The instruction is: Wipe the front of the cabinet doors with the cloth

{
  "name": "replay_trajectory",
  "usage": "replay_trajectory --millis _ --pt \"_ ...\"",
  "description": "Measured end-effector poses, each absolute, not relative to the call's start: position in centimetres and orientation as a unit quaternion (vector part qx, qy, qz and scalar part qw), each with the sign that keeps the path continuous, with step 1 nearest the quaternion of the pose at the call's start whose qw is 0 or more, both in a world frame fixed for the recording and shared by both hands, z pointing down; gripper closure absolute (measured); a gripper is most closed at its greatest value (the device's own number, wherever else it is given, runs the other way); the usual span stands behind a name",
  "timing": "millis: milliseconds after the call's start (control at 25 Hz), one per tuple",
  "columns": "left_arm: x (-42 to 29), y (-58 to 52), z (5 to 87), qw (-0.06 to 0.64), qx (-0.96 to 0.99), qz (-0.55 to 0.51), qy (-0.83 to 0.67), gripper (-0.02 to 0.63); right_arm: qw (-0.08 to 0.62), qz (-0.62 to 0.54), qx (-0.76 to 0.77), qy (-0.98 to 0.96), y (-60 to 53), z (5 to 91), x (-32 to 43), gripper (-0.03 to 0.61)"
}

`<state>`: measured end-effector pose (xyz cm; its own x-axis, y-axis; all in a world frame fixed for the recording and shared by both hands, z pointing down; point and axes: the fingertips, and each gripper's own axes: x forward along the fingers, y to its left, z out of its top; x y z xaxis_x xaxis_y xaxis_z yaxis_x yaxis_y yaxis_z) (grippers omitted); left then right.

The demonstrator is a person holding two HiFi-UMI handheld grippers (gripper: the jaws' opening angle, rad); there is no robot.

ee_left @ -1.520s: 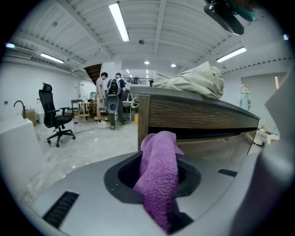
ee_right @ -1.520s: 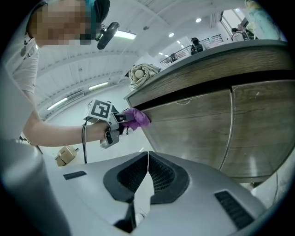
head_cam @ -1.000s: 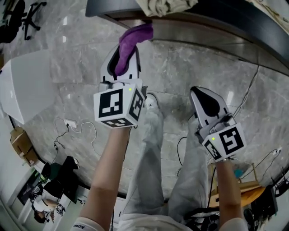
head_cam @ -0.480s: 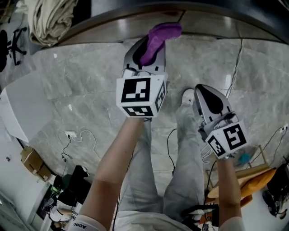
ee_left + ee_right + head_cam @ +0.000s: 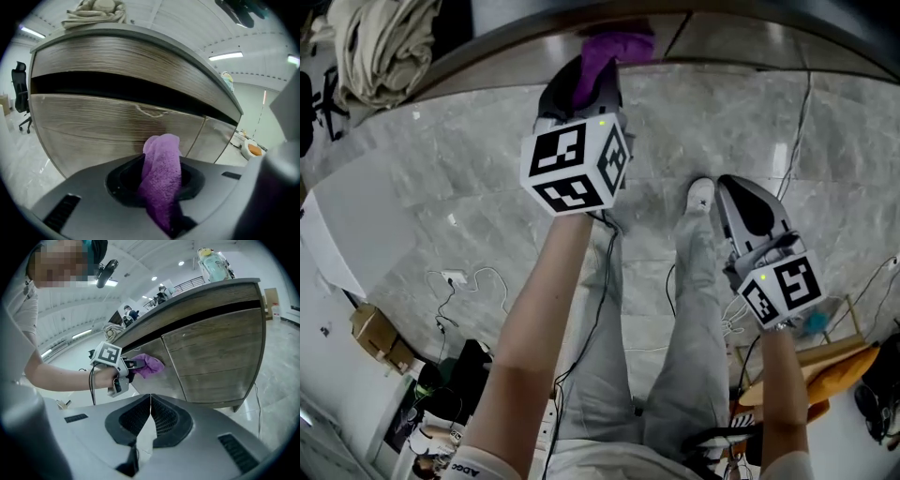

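Left gripper view: the left gripper (image 5: pixel 155 187) pinches a purple cloth (image 5: pixel 161 157) tight between its jaws.
Where the cloth is: right up at a cabinet door (image 5: pixel 93 133), near the door's top edge. It looks to touch the wood.
Why held so: the soft end sticks out past the jaws, so cloth rubs the door, not plastic.
Which way it points: long and thin, running along the jaws, loose end toward the door.
Right gripper (image 5: pixel 150 423): jaws pressed together, nothing in them. It hangs back, likely to keep out of the way.

White sleeve (image 5: pixel 473 462): print reads roughly "ADOC"; no other legible text.
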<state>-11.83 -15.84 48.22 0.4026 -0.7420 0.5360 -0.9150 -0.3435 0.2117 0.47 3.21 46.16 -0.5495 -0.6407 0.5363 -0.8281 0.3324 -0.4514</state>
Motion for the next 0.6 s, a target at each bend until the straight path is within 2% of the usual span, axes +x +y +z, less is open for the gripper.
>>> replay_trajectory --millis 360,600 --pt "-30.5 -17.9 48.4 0.244 0.742 0.194 -0.594 0.520 0.121 0.344 0.386 -0.847 -0.8 44.6 -13.9 0.552" --pt "-38.8 -17.7 48.0 0.243 0.701 0.188 -0.643 0.520 0.123 0.338 0.356 -0.863 -1.0 44.2 -18.3 0.552"
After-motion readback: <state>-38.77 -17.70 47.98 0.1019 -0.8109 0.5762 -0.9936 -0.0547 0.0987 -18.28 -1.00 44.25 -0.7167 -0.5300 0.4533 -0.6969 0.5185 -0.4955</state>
